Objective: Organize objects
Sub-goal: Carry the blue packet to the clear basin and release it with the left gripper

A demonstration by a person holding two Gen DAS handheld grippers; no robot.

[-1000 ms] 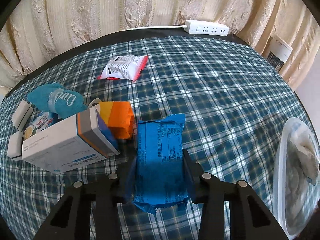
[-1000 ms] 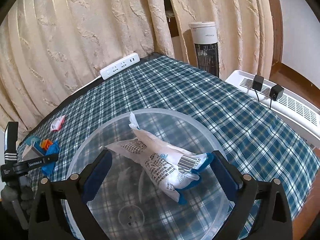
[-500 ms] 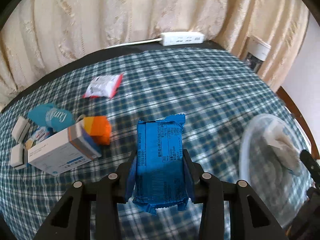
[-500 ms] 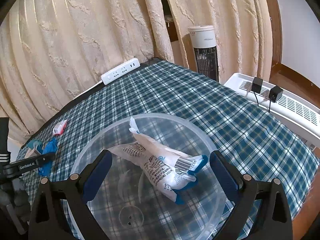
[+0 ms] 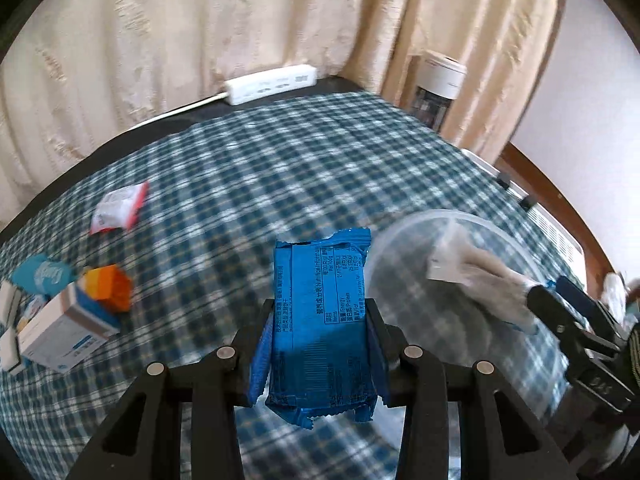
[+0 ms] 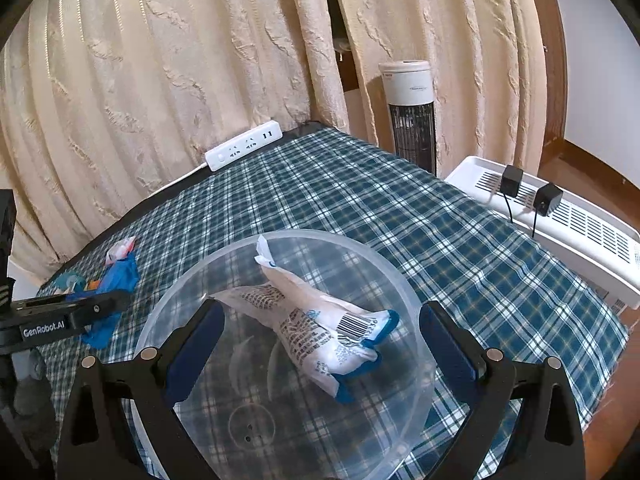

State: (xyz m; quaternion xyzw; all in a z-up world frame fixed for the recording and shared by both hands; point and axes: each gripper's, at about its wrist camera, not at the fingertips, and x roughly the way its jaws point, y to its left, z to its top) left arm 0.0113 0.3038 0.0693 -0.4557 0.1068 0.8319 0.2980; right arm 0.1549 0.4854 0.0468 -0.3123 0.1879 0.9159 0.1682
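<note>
Left view: blue pack [image 5: 320, 320] is pinched by the narrow jaws of the left gripper [image 5: 320, 324], mid-frame, beside the bowl [image 5: 400, 232]; box [image 5: 60, 328], red pack [image 5: 118, 210] are left on the cloth | Right view: white pack [image 6: 316, 328] is already in the bowl; right gripper [image 6: 316, 344] is spread wide, nothing is held.

A white power strip [image 6: 243, 150] lay at the far edge of the plaid-covered tabletop [image 6: 460, 240], against cream curtains [image 6: 160, 60]. A tower fan [image 6: 412, 116] stood behind, and a white appliance [image 6: 560, 224] sat alongside.
</note>
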